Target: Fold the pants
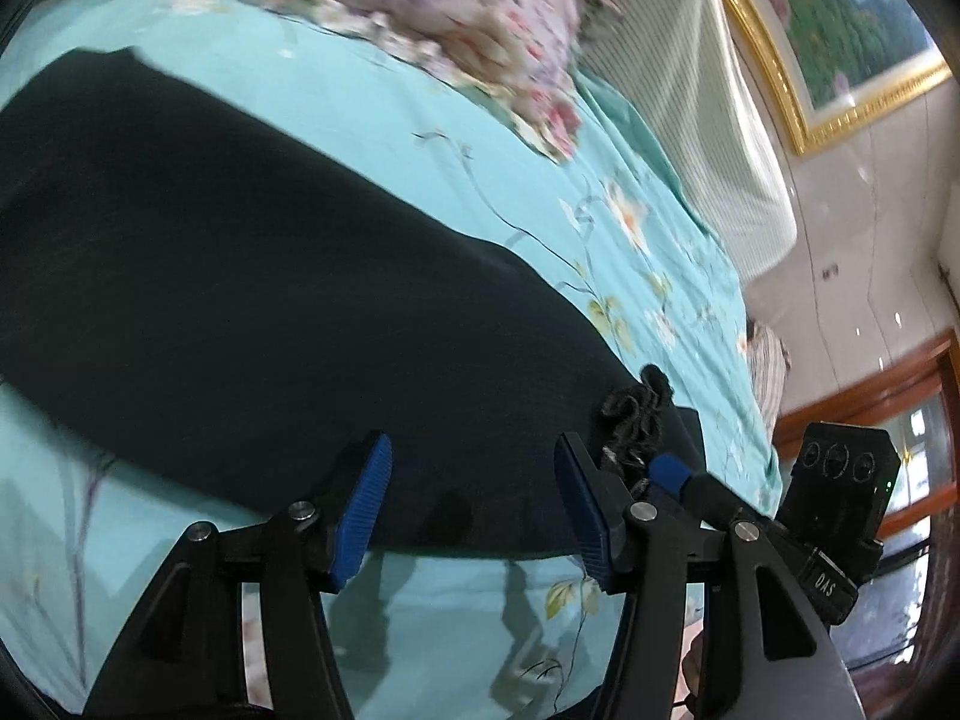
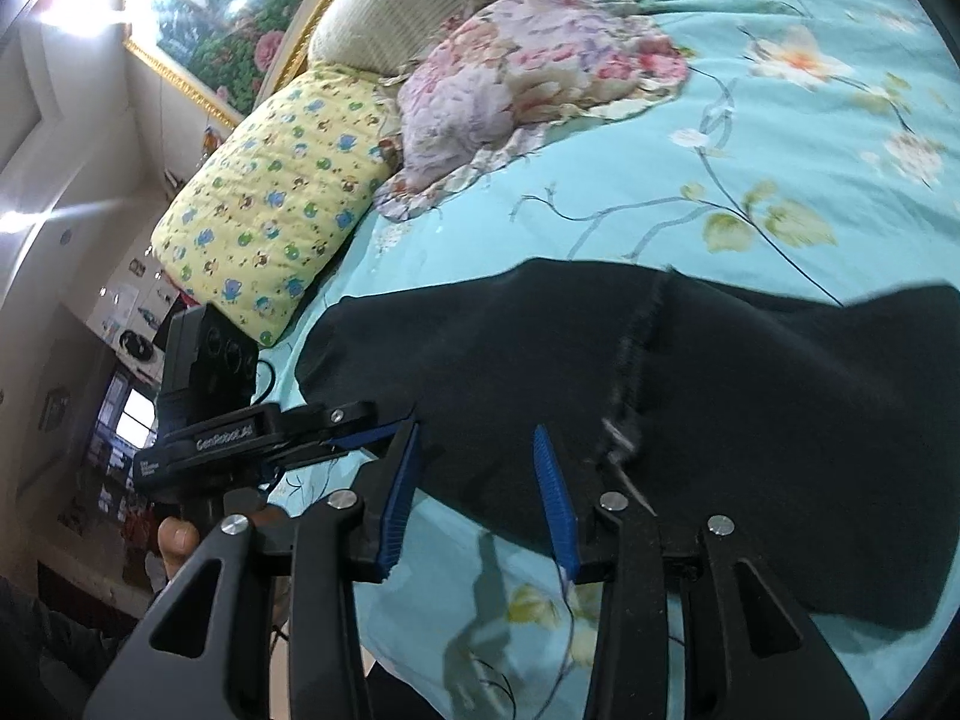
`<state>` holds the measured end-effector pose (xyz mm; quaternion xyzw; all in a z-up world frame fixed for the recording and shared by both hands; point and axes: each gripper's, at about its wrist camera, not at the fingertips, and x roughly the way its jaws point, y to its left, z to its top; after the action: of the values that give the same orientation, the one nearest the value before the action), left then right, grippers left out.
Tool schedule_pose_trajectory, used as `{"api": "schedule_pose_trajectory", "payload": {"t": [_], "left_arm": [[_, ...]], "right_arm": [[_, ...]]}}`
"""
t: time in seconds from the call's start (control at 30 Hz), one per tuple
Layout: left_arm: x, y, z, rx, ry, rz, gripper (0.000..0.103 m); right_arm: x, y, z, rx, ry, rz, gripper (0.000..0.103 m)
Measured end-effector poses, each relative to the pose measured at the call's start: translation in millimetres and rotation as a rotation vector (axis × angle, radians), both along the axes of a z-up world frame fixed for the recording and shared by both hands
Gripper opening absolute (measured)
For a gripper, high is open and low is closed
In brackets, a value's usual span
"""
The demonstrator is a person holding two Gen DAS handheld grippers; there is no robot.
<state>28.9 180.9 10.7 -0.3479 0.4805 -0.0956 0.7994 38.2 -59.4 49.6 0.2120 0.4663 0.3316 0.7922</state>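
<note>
Pants (image 1: 240, 300), black, flat on turquoise floral bed sheet (image 1: 630, 240) directly ahead of both tongs; left tongs (image 1: 474, 504) and right tongs (image 2: 474, 498) spread wide, empty, above near hem.

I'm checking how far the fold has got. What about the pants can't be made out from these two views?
- Left wrist: the pants run off the left edge, so their far end is cut off.
- Left wrist: the near hem is partly hidden behind the left gripper.
- Right wrist: the fabric leaves the right edge; the right gripper covers its near edge.
- Both: uniform black hides layers.
</note>
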Motion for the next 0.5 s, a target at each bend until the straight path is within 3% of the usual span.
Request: {"api": "schedule_pose_trajectory", "payload": {"t": [0.33, 0.5], "left_arm": [[-44.7, 50.0, 3.7, 0.022, 0.006, 0.148, 0.060], [-61.5, 70.6, 4.7, 0.058, 0.019, 0.222, 0.069]], "right_arm": [[24.1, 48.0, 6.0, -0.027, -0.033, 0.115, 0.049], [35.8, 72.7, 6.6, -0.033, -0.039, 0.165, 0.050]]}}
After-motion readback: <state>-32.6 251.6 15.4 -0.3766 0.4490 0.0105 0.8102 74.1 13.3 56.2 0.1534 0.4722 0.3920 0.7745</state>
